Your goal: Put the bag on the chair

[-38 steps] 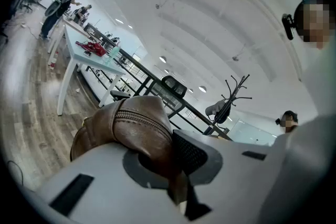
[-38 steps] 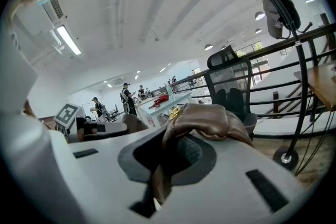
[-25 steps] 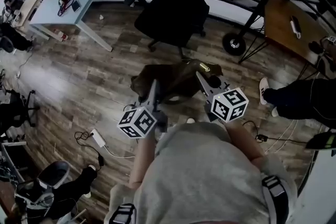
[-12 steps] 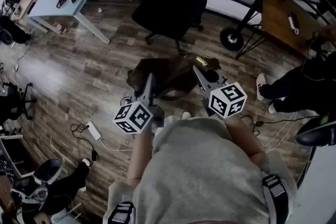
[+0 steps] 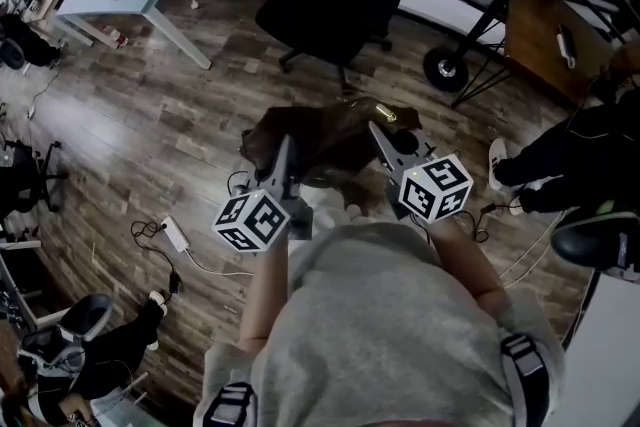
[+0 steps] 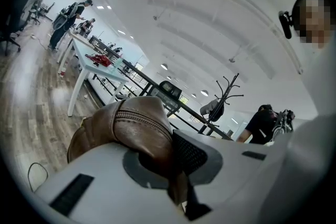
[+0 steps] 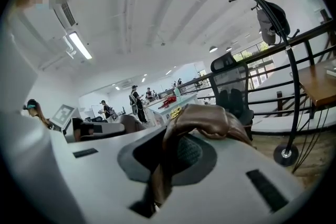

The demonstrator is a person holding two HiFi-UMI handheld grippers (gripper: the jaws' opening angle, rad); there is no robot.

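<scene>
**A:** Head view first?

**B:** The brown bag is held up over the wooden floor, between the left hand-held gripper and the right hand-held gripper; the black chair stands just beyond the bag, apart from it.

**A:** Left gripper view?

**B:** Its jaws are pressed together on a fold of the leather; the zip runs just above.

**A:** Right gripper view?

**B:** Its jaws are pinching a narrow piece of the bag, probably a strap; a gold fitting sits at the top.

Left claw nudged leftward, brown bag pulled slightly wider; bystander's dark shoe stepped nearer.
</scene>
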